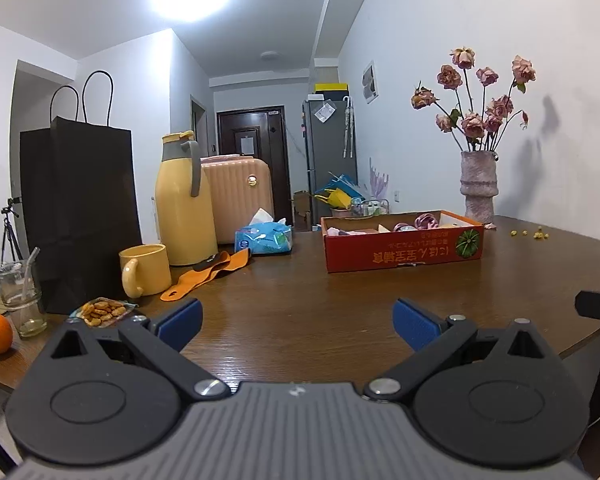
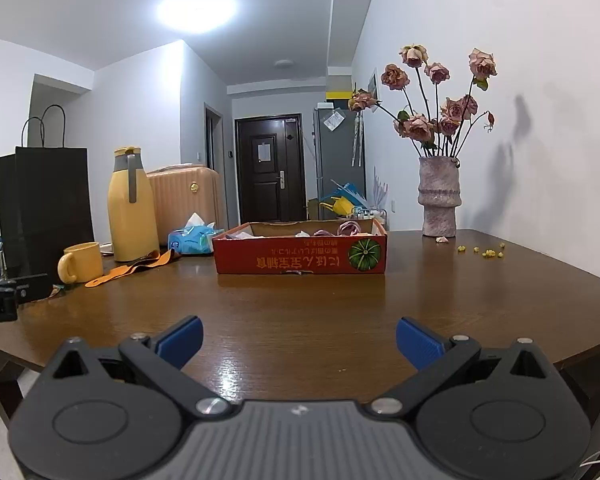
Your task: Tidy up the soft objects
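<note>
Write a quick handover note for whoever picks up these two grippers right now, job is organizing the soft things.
Left gripper: open, empty, low over the near table edge.
Right gripper: open, empty, same height.
Red cardboard box sits mid-table, already holding some pinkish soft items.
Orange fabric strap lies loose beside the yellow mug.
Tissue pack sits next to the yellow jug.
Left: the strap probably goes in the box next; nothing is gripped yet.

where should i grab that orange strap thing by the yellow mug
Judging by its pose, take the orange strap at its near looped end, which lies flat and clear of the yellow mug. Come from above with the open left gripper, fingers across its narrow width.
</note>
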{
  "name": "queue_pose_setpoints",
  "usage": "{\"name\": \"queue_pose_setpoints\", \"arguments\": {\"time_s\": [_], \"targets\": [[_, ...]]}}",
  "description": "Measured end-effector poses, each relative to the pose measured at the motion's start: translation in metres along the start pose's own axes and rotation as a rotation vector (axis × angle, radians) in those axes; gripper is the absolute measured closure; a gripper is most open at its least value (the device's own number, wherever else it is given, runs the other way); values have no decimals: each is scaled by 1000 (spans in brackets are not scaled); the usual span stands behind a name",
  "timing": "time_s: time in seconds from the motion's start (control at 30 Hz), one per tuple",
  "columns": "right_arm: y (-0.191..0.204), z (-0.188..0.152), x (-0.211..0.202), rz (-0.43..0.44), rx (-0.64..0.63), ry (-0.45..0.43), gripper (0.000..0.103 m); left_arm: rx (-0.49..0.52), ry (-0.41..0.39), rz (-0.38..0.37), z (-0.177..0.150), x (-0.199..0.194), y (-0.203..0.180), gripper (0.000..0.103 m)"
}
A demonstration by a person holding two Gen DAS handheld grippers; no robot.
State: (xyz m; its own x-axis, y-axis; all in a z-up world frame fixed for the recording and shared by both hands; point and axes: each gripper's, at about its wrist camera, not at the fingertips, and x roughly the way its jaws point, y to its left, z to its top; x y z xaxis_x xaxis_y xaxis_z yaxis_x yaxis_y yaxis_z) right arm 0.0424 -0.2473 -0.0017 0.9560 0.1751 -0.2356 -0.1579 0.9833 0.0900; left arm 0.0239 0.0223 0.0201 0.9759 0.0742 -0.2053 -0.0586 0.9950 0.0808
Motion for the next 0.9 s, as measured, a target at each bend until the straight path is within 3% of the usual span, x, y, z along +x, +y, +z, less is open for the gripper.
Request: {"name": "queue_pose_setpoints", "arguments": {"time_s": [0.9], "targets": [[0,0,1,6,9,2,0,-15,2,-13,2,-1,-1,0]]}}
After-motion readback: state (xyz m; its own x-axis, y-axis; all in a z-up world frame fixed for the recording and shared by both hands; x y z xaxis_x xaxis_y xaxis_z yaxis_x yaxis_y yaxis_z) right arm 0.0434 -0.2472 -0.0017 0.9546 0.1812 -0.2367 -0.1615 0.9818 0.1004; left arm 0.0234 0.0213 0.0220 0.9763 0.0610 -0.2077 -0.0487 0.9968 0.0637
